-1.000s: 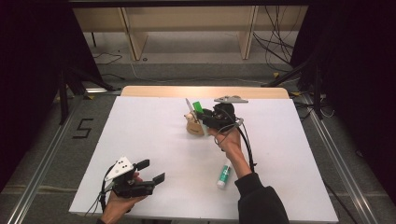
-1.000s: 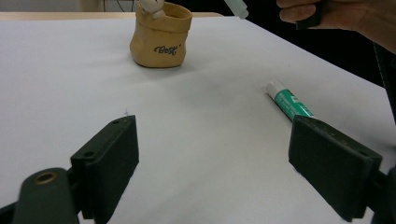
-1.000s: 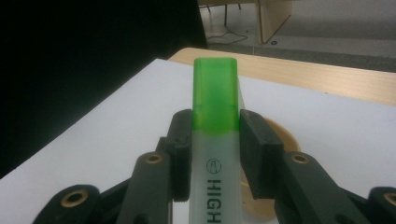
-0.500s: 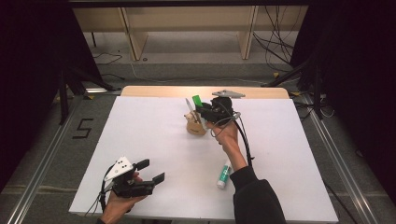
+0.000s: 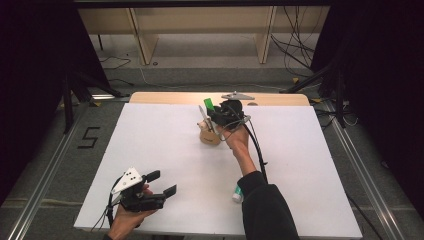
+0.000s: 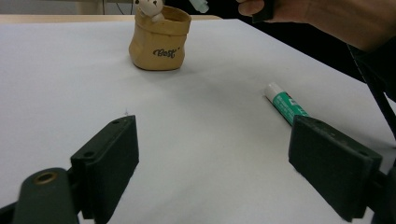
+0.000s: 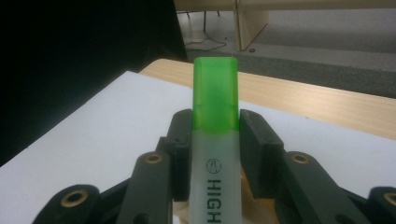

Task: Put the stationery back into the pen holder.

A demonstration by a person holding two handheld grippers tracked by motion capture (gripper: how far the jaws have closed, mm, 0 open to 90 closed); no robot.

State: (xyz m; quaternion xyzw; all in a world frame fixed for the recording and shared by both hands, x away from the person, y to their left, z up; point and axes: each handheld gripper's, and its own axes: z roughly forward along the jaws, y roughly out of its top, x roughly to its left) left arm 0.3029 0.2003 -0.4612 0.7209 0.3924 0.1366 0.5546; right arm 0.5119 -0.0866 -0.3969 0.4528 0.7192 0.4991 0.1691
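Since a second ago the right tongs have carried the highlighter a little farther back and upward, over the far side of the pouch; the left tongs have kept their place near the front left corner of the tabletop; the glue stick lies where it lay, beside the right sleeve.

From the right gripper view the highlighter has a clear green cap and a frosted white barrel with black letters reading "HIGH"; the jaws are clamped on it from both sides just below the cap, which points away over the tabletop's far edge.

In the left gripper view the pouch is tan, soft-sided, printed with dark script, a small pale bear figure peeking from its mouth; the glue stick is green with a white cap.

Right forearm stretched forward over the tabletop, hand raised just beside the pouch; left hand low at the front edge, its tongs spread wide and holding nothing.
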